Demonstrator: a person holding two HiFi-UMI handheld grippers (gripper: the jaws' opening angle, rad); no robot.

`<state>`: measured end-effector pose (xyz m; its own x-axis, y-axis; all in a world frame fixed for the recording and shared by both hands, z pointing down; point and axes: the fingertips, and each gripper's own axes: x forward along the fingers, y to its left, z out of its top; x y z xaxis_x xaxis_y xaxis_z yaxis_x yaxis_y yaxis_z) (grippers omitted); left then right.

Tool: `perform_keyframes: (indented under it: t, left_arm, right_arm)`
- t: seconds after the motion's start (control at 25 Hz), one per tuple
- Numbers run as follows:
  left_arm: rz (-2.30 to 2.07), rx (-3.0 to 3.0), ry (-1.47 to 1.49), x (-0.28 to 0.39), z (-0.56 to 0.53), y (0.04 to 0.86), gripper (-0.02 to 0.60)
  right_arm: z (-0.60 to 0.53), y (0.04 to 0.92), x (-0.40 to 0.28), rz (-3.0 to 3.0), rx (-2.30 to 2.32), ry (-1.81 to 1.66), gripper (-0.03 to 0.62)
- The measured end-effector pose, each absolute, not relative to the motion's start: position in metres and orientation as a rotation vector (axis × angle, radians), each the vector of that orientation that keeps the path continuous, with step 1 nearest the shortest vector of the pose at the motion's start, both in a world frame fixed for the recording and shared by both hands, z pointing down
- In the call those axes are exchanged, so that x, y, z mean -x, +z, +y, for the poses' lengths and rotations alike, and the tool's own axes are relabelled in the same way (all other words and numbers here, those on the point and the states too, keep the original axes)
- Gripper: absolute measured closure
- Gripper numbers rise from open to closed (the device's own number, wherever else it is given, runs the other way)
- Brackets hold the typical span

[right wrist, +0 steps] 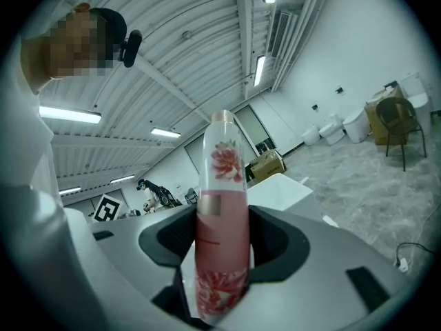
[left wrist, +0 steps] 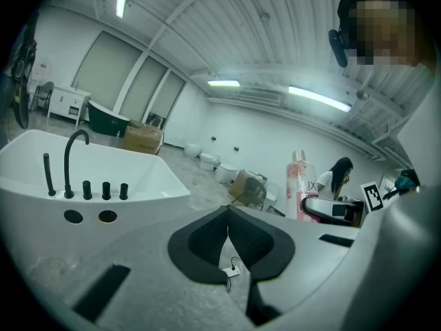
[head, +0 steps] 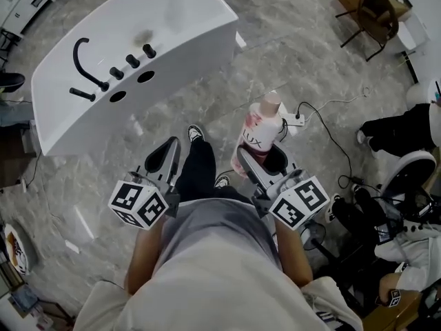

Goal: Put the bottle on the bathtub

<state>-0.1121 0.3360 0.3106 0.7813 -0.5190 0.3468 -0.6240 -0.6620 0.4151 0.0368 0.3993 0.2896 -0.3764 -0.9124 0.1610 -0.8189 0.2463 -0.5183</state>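
Observation:
A pink bottle (head: 258,131) with a flower print and a pale cap stands upright between the jaws of my right gripper (head: 260,161), which is shut on it. In the right gripper view the bottle (right wrist: 222,219) fills the middle, clamped by the black pads. The white bathtub (head: 186,19) with a black tap (head: 84,55) lies ahead to the left. My left gripper (head: 162,158) hangs shut and empty, below the tub's near end. In the left gripper view the tub rim (left wrist: 145,197) sits left and the bottle (left wrist: 300,185) right.
A white power strip with a black cable (head: 324,126) lies on the marble floor right of the bottle. A chair (head: 375,16) stands far right. People sit at the right edge (head: 406,126). My own legs and shoes (head: 196,135) are between the grippers.

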Motion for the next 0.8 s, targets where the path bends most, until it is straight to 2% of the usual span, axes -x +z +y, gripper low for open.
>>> perform_keyframes:
  t: [0.4,0.8]
  left_arm:
    - [-0.853,-2.438,0.257,0.091,0.223,0.307,0.574]
    - [-0.850,-2.460,0.238,0.094,0.124,0.292,0.574]
  right_arm:
    - [0.295,0.286,-0.058,2.373,1.622,-0.828,0.370]
    - [0.183,0.279,-0.046,2.398,1.562,-0.847,0.370]
